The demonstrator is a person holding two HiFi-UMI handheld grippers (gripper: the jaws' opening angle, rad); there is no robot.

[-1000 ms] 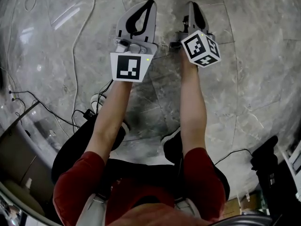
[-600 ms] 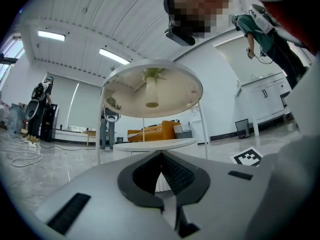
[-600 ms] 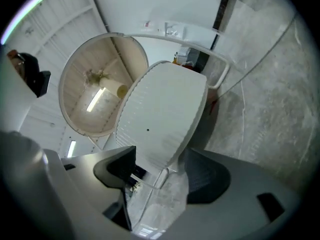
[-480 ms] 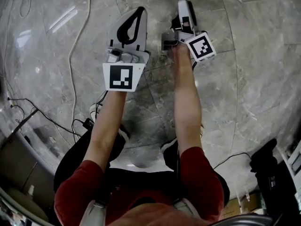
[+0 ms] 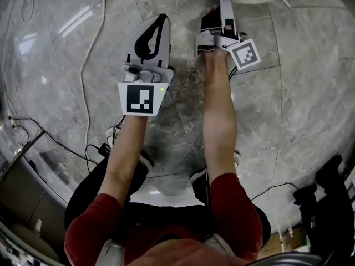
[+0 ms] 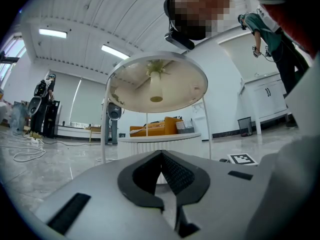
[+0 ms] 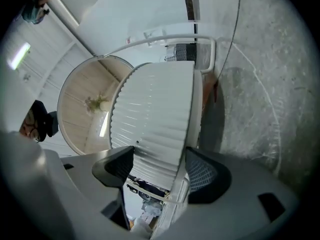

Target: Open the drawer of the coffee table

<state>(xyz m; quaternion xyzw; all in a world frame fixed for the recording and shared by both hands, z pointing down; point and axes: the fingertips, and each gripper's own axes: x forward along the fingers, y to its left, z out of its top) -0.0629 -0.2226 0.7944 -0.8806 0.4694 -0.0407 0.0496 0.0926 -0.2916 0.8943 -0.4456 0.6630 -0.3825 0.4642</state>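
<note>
Table: the round white two-tier coffee table (image 6: 157, 81) is standing on the grey marble floor (image 5: 61, 65), with only its near edge showing at the top of the head view.
Drawer: the white ribbed curved drawer front (image 7: 155, 119) is making up the low drum under the table's top rim.
Drawer contents: a narrow gap is showing at the near end of the ribbed front. Small dark and pale things are lying inside it, too small to identify.
Lower tier: an orange box-like object (image 6: 152, 129) and a small pale box (image 6: 184, 128) are sitting on the drum's flat top, toward its right edge as the left gripper view shows it.
Right gripper: the grey two-jaw right gripper (image 7: 160, 155) is lying turned on its side at the table's near edge. Its jaws are standing wide apart, with the ribbed front passing between them. I cannot tell whether the pads are pressing on it.
Left gripper: the grey two-jaw left gripper (image 5: 163, 19) is hovering over the floor, short of the table's near edge. Its jaws are meeting at the tips and holding nothing.
Floor: a thin white cable (image 5: 89, 60) is trailing left of the left gripper.
</note>
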